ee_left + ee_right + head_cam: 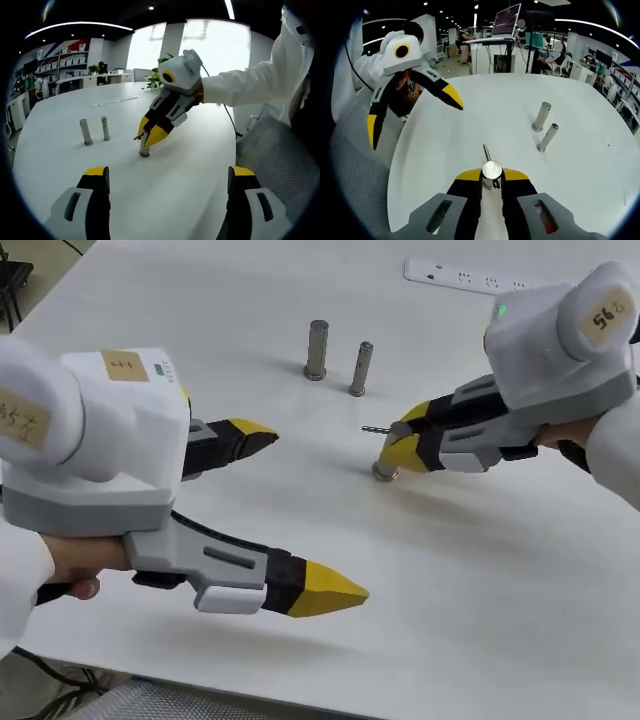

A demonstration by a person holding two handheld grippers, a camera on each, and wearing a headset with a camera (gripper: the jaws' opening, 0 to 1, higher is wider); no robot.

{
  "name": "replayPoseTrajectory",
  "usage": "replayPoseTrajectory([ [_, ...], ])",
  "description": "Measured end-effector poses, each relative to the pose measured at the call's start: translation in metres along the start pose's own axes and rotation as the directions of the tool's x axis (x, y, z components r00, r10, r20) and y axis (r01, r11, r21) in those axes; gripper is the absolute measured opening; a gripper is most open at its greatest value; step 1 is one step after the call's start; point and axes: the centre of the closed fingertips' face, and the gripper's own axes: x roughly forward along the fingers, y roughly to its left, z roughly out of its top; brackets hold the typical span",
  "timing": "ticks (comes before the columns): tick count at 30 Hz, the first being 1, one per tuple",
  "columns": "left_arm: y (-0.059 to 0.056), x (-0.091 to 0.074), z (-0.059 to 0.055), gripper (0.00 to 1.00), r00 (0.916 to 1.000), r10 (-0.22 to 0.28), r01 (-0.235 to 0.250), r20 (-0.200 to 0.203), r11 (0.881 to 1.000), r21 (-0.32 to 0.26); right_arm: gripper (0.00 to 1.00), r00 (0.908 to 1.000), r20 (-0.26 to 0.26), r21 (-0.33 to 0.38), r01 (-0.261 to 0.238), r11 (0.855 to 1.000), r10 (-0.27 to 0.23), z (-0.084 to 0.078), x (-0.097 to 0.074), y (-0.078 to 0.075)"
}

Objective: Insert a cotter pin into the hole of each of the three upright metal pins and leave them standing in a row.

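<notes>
My left tongs (315,512) hang released over bare table (480,570) near its front edge, with room all round. My right tongs (400,443) are clenched on an upright pin (385,472) mid-table, its cotter (377,429) lying level, pointing left; two more pins (318,350) stand upright just beyond.

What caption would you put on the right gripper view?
Right gripper grips a standing metal pin, cotter pin poking out its side.
</notes>
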Motion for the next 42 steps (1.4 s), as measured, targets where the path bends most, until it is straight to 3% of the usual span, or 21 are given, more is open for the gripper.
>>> replayPoseTrajectory([
  [3, 0.006, -0.001, 0.002, 0.98, 0.9997, 0.026, -0.026, 0.0, 1.0, 0.0, 0.13, 0.9995, 0.028, 0.028, 0.016, 0.999, -0.016, 0.004, 0.0, -0.002],
  [8, 0.009, -0.004, 0.005, 0.98, 0.9992, 0.04, -0.04, -0.006, 0.999, 0.005, 0.24, 0.9994, 0.033, 0.053, 0.011, 0.999, -0.012, 0.005, -0.006, 0.003],
  [13, 0.01, -0.007, 0.009, 0.98, 0.9985, 0.054, -0.054, 0.002, 0.999, -0.003, 0.34, 0.9959, 0.078, 0.086, 0.038, 0.996, -0.045, 0.009, -0.026, 0.012],
  [18, 0.01, -0.008, 0.007, 0.98, 0.9978, 0.067, -0.067, -0.008, 0.998, -0.017, 0.47, 0.9756, 0.19, 0.198, 0.072, 0.978, -0.11, 0.016, -0.056, 0.018],
  [31, 0.011, -0.014, 0.017, 0.97, 0.9942, 0.102, -0.099, 0.034, 0.993, -0.069, 0.6, 0.9423, 0.235, 0.334, 0.153, 0.93, -0.239, -0.02, -0.119, 0.026],
  [37, 0.013, -0.019, 0.02, 0.97, 0.992, 0.117, -0.112, 0.048, 0.99, -0.089, 0.65, 0.9338, 0.226, 0.375, 0.18, 0.91, -0.277, -0.04, -0.136, 0.034],
  [39, 0.013, -0.021, 0.02, 0.97, 0.9914, 0.121, -0.116, 0.049, 0.989, -0.093, 0.68, 0.9199, 0.263, 0.422, 0.161, 0.892, -0.291, -0.042, -0.141, 0.035],
  [42, 0.013, -0.024, 0.019, 0.97, 0.9906, 0.129, -0.124, 0.046, 0.988, -0.093, 0.72, 0.9168, 0.26, 0.428, 0.172, 0.887, -0.303, -0.051, -0.148, 0.037],
])
